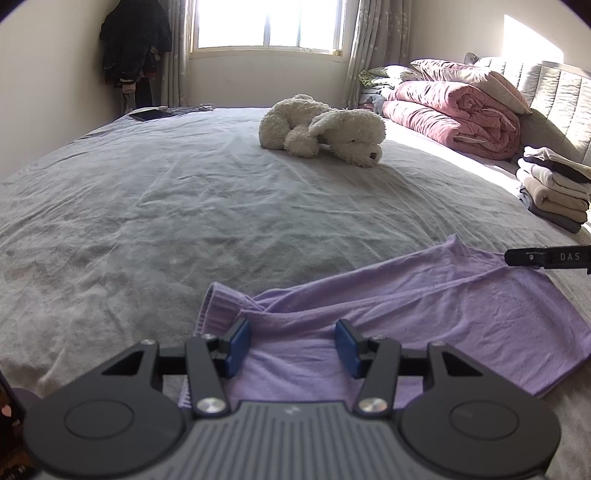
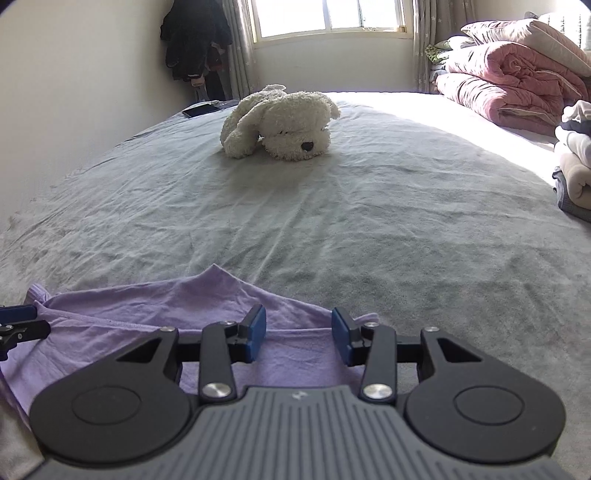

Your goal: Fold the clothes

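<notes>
A crooked fold could be caused if only 1 layer is caught. The soft lilac knit garment (image 1: 424, 306) lies flat, partly folded, at the near edge of the grey-sheeted bed (image 1: 147, 206). Left gripper (image 1: 293, 345) and right gripper (image 2: 298, 338) are held released above it.

I'm looking across a wide bed (image 1: 147, 192) in a grey, wrinkled sheet. Ahead, a bright window (image 1: 267, 24) between patterned curtains (image 1: 364, 48) floods daylight in. Cream walls (image 1: 48, 74), dark coats (image 1: 135, 44) in the corner, padded headboard (image 1: 554, 96) at right.
</notes>
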Available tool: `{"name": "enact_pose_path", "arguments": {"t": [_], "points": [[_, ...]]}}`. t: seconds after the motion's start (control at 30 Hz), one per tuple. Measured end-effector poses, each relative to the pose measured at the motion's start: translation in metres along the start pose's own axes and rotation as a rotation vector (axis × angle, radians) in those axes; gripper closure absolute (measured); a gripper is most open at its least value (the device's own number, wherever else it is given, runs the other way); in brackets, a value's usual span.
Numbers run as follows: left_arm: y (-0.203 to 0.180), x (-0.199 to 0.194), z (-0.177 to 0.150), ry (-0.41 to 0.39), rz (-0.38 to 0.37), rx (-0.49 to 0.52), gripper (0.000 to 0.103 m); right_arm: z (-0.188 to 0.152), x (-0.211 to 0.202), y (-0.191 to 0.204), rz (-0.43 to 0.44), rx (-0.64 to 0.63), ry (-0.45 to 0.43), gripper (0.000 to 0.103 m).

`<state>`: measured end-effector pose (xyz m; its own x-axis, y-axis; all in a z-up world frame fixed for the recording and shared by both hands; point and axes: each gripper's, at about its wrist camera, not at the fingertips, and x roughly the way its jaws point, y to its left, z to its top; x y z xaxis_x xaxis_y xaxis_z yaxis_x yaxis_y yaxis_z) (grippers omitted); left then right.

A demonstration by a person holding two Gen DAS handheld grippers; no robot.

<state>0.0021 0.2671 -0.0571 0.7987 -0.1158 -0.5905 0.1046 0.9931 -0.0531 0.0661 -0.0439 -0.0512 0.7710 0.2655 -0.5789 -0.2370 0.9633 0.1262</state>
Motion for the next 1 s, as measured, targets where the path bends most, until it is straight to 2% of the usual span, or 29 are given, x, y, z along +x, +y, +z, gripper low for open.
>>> {"name": "enact_pose_path", "arguments": {"t": [0.23, 0.27, 0.3, 0.33, 0.53, 0.57, 0.63, 0.7, 0.87, 1.0], "points": [[-0.002, 0.001, 0.001, 0.006, 0.006, 0.016, 0.049, -0.011, -0.017, -0.013, -0.053, 0.003, -0.043, 0.060], [-0.003, 0.001, 0.001, 0.008, 0.006, 0.017, 0.048, -0.012, -0.016, -0.015, -0.067, -0.003, -0.044, 0.063], [-0.003, 0.002, 0.001, 0.008, 0.007, 0.019, 0.047, -0.013, -0.015, -0.016, -0.075, -0.009, -0.042, 0.076], [-0.004, 0.002, 0.001, 0.009, 0.007, 0.020, 0.047, -0.014, -0.016, -0.016, -0.077, -0.011, -0.043, 0.083], [-0.005, 0.002, 0.000, 0.009, 0.009, 0.032, 0.045, -0.010, -0.018, -0.012, -0.065, -0.045, -0.064, 0.083], [-0.005, 0.002, 0.000, 0.010, 0.010, 0.032, 0.045, -0.007, -0.015, -0.012, -0.074, -0.051, -0.057, 0.080], [-0.006, 0.001, 0.001, 0.010, 0.012, 0.036, 0.045, 0.001, -0.009, -0.013, -0.085, -0.070, -0.024, 0.070], [-0.007, 0.001, 0.002, 0.011, 0.014, 0.044, 0.045, 0.011, 0.001, -0.012, -0.079, -0.099, 0.033, 0.067], [-0.006, 0.002, 0.002, 0.014, 0.011, 0.050, 0.045, 0.036, 0.024, 0.000, -0.096, -0.171, 0.189, 0.067], [-0.005, 0.002, 0.001, 0.014, 0.006, 0.047, 0.045, 0.037, 0.031, 0.000, -0.127, -0.160, 0.272, 0.072]]}}
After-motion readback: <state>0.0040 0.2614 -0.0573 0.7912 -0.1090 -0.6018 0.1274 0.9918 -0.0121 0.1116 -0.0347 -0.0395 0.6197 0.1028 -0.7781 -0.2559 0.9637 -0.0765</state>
